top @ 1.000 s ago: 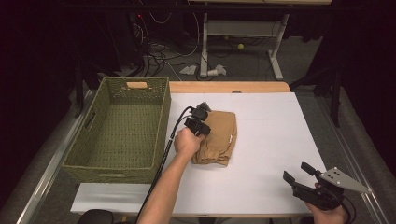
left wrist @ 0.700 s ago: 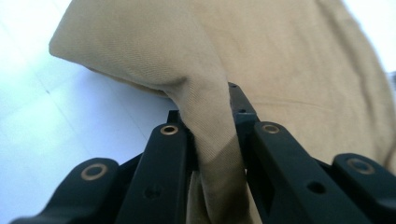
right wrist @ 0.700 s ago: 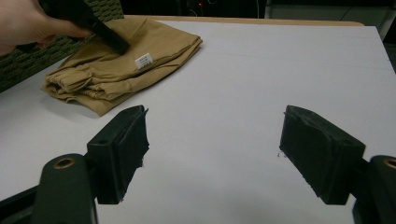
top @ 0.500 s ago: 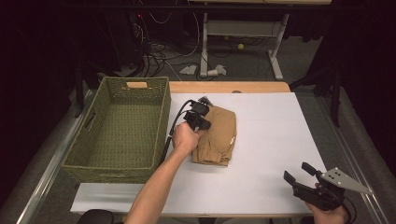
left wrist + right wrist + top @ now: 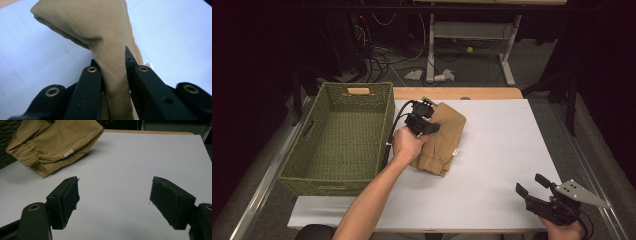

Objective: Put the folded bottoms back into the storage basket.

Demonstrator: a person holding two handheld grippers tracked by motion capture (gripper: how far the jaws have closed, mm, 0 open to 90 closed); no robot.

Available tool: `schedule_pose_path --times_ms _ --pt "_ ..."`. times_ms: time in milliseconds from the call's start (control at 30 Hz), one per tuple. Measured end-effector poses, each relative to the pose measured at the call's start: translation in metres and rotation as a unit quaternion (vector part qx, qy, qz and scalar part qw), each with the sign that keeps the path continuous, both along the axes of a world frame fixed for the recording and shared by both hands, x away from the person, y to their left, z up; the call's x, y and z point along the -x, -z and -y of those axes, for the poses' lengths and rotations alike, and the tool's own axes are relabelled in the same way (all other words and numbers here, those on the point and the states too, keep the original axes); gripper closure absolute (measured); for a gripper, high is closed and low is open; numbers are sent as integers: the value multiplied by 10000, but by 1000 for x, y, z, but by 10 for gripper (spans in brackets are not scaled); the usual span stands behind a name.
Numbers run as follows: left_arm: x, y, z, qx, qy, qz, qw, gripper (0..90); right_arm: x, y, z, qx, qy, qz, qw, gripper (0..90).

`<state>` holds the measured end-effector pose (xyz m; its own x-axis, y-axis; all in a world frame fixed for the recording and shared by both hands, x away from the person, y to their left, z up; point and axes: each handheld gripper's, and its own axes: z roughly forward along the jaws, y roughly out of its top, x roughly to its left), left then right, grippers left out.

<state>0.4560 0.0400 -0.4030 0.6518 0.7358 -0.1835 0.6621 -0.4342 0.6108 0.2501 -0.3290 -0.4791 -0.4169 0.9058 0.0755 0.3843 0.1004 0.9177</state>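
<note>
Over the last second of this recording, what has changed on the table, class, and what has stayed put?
The left gripper, shut on a fold of the tan garment, has shifted slightly toward the green basket, and the garment's near-left edge has lifted and bunched with it. The right gripper stays open at the table's near right corner; the basket has not moved.
</note>
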Motion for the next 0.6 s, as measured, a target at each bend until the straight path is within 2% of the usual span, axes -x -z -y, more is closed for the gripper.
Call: schedule_pose_path --times_ms 400,600 --pt "11 -20 -1 145 222 90 9996 798 0 0 1 -11 7 -2 10000 237" --pt "14 -26 -7 199 241 94 9995 798 0 0 1 -11 13 2 10000 237"
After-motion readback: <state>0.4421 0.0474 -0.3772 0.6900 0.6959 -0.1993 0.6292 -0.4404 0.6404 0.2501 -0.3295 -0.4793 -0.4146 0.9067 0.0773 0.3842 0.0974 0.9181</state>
